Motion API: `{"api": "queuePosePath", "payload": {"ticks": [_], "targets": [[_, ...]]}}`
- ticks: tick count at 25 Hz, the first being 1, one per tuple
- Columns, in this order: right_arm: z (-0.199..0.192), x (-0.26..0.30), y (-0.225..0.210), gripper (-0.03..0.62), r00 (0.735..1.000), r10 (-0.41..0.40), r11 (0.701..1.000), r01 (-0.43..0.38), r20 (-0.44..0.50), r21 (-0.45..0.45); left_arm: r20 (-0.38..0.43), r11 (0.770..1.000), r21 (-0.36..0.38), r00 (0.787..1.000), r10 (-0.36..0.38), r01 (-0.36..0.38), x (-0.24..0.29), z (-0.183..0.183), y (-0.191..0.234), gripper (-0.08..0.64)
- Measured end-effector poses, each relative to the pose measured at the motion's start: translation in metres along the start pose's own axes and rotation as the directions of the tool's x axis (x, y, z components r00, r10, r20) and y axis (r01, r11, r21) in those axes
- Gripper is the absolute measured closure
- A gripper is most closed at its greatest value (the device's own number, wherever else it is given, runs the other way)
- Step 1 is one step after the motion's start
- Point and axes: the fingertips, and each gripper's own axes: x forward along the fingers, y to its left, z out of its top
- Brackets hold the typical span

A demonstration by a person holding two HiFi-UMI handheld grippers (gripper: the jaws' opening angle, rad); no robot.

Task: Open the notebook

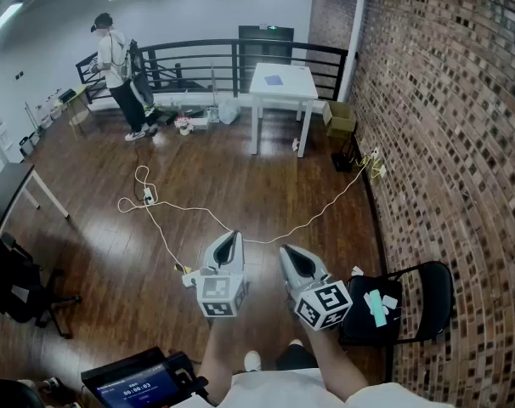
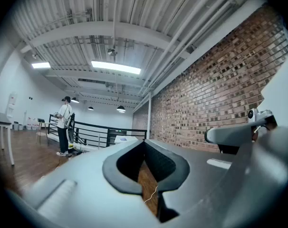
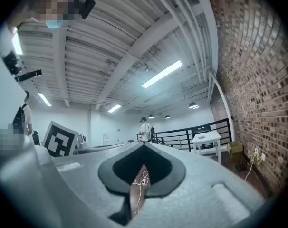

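So the only thing I can see that might be the notebook [image 1: 274,80] is a flat bluish patch lying on top of the white table [image 1: 302,92]. That's way out ahead of both grippers, across a big stretch of wood floor [image 1: 198,168]. It's honestly too small to be sure it's a notebook, and I can't tell which way its long side or spine runs.

Both grippers are held level and point roughly at that table. The left gripper [image 1: 232,235] has its jaws closed tip to tip with nothing in them, and you just see floor through the gap behind the pads. The right gripper [image 1: 285,250] is the same, fully closed and empty.

The table sits a bit left of where the left gripper aims and a bit right of where the right one aims, so it's basically dead ahead between them. I'd say neither hand is really nearer. My guess is the whole next move is just walking over there, since nothing is in reach.

There's a white cable [image 1: 240,228] snaking over the floor on the way, so it's a possible trip hazard. Just off to the right gripper's right is a black folding chair [image 1: 410,300] against the brick wall [image 1: 444,109]. Far off to the left, a person [image 1: 121,70] stands by the railing [image 1: 198,58].
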Motion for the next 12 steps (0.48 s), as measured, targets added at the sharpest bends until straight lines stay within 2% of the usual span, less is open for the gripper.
{"api": "queuePosePath", "payload": {"ticks": [6,9,12], "targets": [[-0.003,0.078,-0.09,0.601,1.0,-0.023,0.999,0.023,-0.001,0.04,-0.034,1.0,0.004,0.999,-0.021,0.021,0.099,-0.019,0.015,0.541],[0.009,0.122,-0.141,0.601,1.0,-0.016,0.998,0.015,0.015,0.055,-0.034,1.0,0.017,0.999,-0.01,0.011,0.163,-0.009,0.027,0.541],[0.038,0.161,-0.205,0.601,0.998,-0.02,0.998,0.017,0.052,0.053,-0.009,0.999,0.029,1.0,-0.023,0.023,0.232,0.015,0.022,0.541]]}}
